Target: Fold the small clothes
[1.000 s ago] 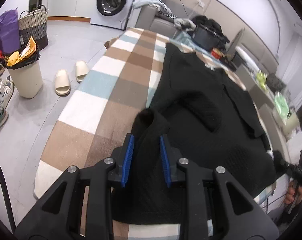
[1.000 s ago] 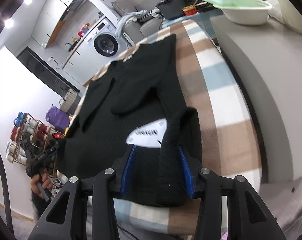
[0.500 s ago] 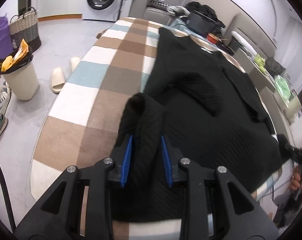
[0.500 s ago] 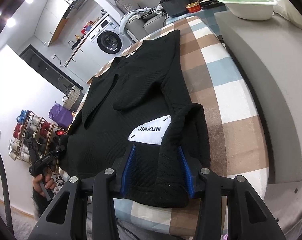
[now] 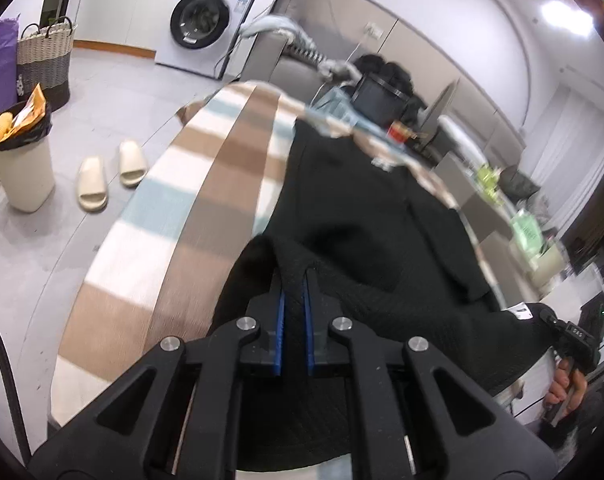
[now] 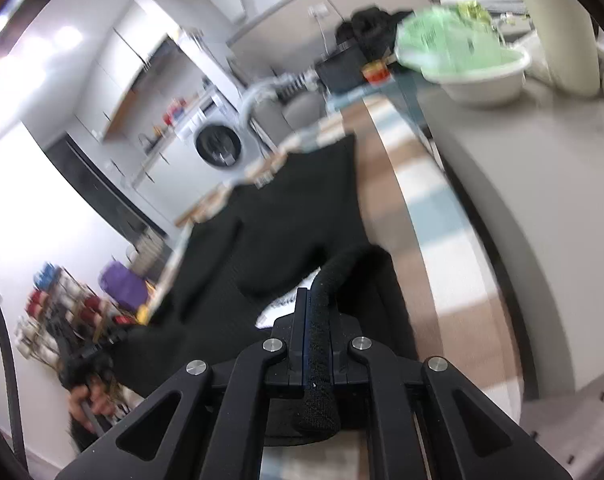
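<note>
Gripping black sweater [image 5: 354, 216] hem: left claw [image 5: 293, 292] clamped on fold, right claw [image 6: 317, 320] clamped, seemingly on hem roll.

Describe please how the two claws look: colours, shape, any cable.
Both the left claw and the right claw are matte black, with angular linkage arms with triangular cut-outs, round silver bolts at the joints and blue pads inside the fingers. A black cable curves along the left edge of each view.
</note>
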{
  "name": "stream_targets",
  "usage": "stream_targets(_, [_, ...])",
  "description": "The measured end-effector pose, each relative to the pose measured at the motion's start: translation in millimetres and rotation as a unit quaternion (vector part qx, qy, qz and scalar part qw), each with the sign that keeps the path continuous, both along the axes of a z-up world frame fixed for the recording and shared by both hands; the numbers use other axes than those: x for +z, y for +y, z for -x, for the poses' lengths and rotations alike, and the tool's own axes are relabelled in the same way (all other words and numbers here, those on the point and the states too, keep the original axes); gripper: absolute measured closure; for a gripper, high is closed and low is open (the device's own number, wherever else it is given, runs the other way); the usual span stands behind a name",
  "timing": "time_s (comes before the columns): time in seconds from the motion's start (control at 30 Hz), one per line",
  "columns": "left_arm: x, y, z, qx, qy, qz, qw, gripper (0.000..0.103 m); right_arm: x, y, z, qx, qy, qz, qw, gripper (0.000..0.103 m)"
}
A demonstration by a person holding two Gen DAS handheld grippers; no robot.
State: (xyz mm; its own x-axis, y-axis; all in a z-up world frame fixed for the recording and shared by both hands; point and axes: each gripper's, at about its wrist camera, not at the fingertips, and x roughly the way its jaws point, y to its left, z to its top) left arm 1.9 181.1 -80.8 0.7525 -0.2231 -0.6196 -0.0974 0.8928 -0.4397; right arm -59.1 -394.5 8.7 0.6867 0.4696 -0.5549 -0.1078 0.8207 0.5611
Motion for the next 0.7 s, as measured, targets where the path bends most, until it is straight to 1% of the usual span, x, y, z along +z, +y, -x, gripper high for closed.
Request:
stream_targets(0.17, [28, 3, -21, -0.003, -0.036, 0.022, 0.9991, 0.098, 33, 0, -20, -0.027, -0.058, -0.026, 0.998, 0.097])
stream_targets(0.3, [46, 7, -51, -0.002, -0.052, 0.035, 0.9980, 0.098, 47, 0, -44, -0.042, -0.075, -0.040, 0.995, 0.097])
stream_targets(0.4, [51, 15, -79, 0.003, -0.051, 0.047, 0.9976, 0.098, 50, 3, -72, -0.050, -0.074, -0.051, 0.995, 0.097])
stream_targets(0.47, [46, 21, -98, 0.014, -0.040, 0.057, 0.9975, 0.098, 50, 7, -86, -0.050, -0.070, -0.047, 0.995, 0.097])
stream_targets(0.53, [35, 25, -117, 0.018, -0.023, 0.062, 0.9976, 0.098, 42, 11, -98, -0.053, -0.059, -0.036, 0.996, 0.097])
stream_targets(0.6, [16, 29, -137, 0.027, 0.010, 0.064, 0.9975, 0.098, 25, 14, -109, -0.057, -0.031, -0.024, 0.998, 0.097])
stream_targets(0.67, [-8, 31, -153, 0.037, 0.047, 0.061, 0.9964, 0.098, 0, 18, -118, -0.052, 0.019, -0.001, 0.998, 0.097])
stream_targets(0.7, [-20, 31, -158, 0.043, 0.064, 0.058, 0.9954, 0.098, -8, 18, -118, -0.051, 0.033, 0.007, 0.998, 0.097])
